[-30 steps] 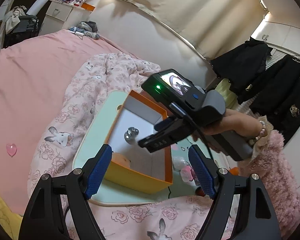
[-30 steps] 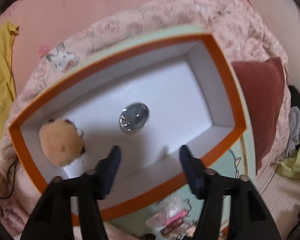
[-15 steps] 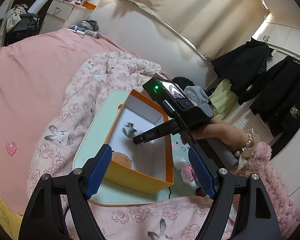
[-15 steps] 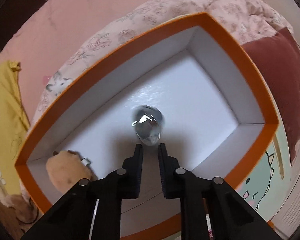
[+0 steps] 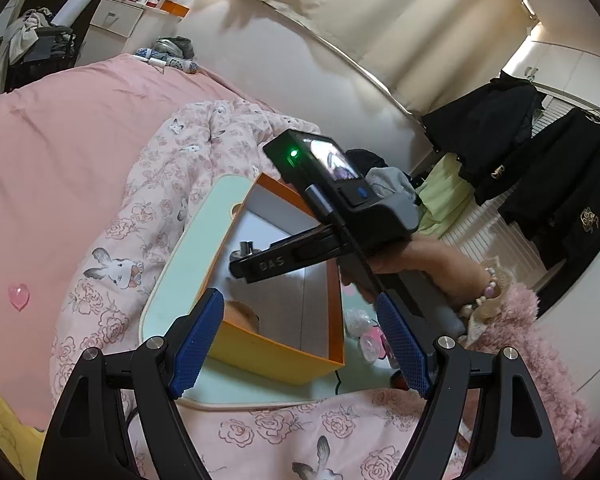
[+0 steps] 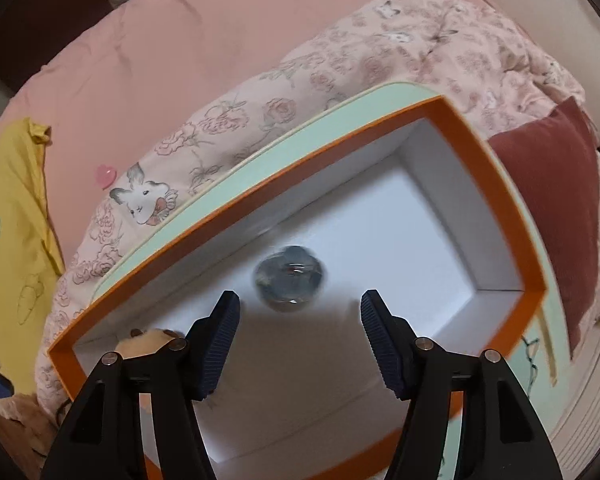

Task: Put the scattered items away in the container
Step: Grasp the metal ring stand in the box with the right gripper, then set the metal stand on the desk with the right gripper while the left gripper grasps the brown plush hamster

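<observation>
An orange box with a white inside (image 6: 308, 160) (image 5: 284, 364) stands on a pale green tray (image 5: 196, 240) on the bed. A shiny silver metal piece (image 6: 289, 278) (image 5: 246, 247) lies on the box floor. A tan plush toy (image 6: 144, 342) (image 5: 240, 310) lies in the near left corner. My right gripper (image 6: 300, 312) is open and empty, just above and short of the silver piece; in the left wrist view it reaches over the box (image 5: 240, 270). My left gripper (image 5: 300, 328) is open and empty, in front of the box's near wall.
Small pink and clear packets (image 5: 364, 332) lie on the tray to the right of the box. A floral quilt (image 5: 152, 184) surrounds the tray. A dark red cushion (image 6: 556, 200) lies beyond the box. A pink heart (image 6: 106, 176) lies on the sheet. Black clothes (image 5: 540, 168) hang at right.
My right gripper was open, shut half a second ago near the silver piece, and is open again now. The silver piece stays on the box floor. The left gripper has barely moved.
</observation>
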`<state>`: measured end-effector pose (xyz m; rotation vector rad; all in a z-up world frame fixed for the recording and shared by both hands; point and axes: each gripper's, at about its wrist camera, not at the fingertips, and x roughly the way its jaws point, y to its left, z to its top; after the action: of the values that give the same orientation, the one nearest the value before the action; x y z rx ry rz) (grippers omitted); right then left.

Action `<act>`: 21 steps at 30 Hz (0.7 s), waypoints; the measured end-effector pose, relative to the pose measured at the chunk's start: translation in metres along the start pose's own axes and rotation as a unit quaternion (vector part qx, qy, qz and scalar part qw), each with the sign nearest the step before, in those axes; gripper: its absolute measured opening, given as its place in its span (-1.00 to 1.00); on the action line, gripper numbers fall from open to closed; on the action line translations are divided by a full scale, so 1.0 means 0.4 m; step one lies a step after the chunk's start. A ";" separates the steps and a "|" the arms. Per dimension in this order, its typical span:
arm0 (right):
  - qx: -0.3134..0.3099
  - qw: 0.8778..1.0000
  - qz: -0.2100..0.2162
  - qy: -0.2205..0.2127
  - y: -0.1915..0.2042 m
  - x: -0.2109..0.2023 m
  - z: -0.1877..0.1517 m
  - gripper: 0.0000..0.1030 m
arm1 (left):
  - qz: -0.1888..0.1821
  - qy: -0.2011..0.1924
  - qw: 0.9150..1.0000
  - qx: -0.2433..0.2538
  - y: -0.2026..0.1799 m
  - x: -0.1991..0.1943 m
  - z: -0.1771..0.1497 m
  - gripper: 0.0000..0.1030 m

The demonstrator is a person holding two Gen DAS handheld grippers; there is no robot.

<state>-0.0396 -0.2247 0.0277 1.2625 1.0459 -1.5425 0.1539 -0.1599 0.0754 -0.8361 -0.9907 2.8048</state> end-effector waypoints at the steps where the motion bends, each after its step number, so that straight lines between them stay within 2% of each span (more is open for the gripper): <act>1: 0.001 1.000 0.003 -0.007 -0.006 0.004 0.002 0.13 | 0.000 -0.001 1.000 -0.001 0.001 0.000 0.000 0.53; 3: 0.010 1.000 0.007 -0.015 -0.004 0.000 -0.015 -0.42 | 0.001 -0.001 1.000 -0.002 0.005 0.000 0.001 0.53; 4: 0.018 1.000 0.018 -0.012 -0.004 -0.005 -0.033 -0.46 | 0.001 0.000 1.000 -0.001 0.005 0.000 0.001 0.53; 8: 0.044 0.998 0.045 -0.023 -0.017 -0.020 -0.057 -0.48 | 0.002 0.001 1.000 0.000 0.004 0.002 0.001 0.53; 10: 0.056 0.995 0.055 -0.054 -0.025 -0.060 -0.073 -0.48 | 0.003 0.003 1.000 0.005 0.002 0.003 0.002 0.53; 13: 0.085 0.987 0.093 -0.103 -0.050 -0.151 -0.124 -0.48 | 0.005 0.017 1.000 0.011 0.000 0.013 0.000 0.53; 15: 0.100 0.982 0.098 -0.128 -0.068 -0.215 -0.186 -0.47 | 0.012 0.040 0.999 0.010 0.000 0.029 0.004 0.53; 17: 0.110 0.978 0.096 -0.146 -0.081 -0.262 -0.252 -0.47 | 0.036 0.072 0.996 0.045 -0.024 0.053 0.021 0.53; 19: 0.122 0.975 0.095 -0.162 -0.093 -0.304 -0.340 -0.47 | 0.045 0.094 0.989 0.102 -0.065 0.077 0.048 0.53; 20: 0.127 0.973 0.092 -0.171 -0.106 -0.316 -0.373 -0.47 | 0.043 0.118 0.985 0.120 -0.081 0.100 0.065 0.51; 21: 0.135 0.970 0.090 -0.181 -0.118 -0.329 -0.419 -0.47 | 0.045 0.150 0.979 0.134 -0.093 0.131 0.078 0.34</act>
<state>-0.0250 -0.0373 0.1386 1.1573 0.4872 -1.7307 0.0885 -0.1366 0.0931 -1.2395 -0.5306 2.6854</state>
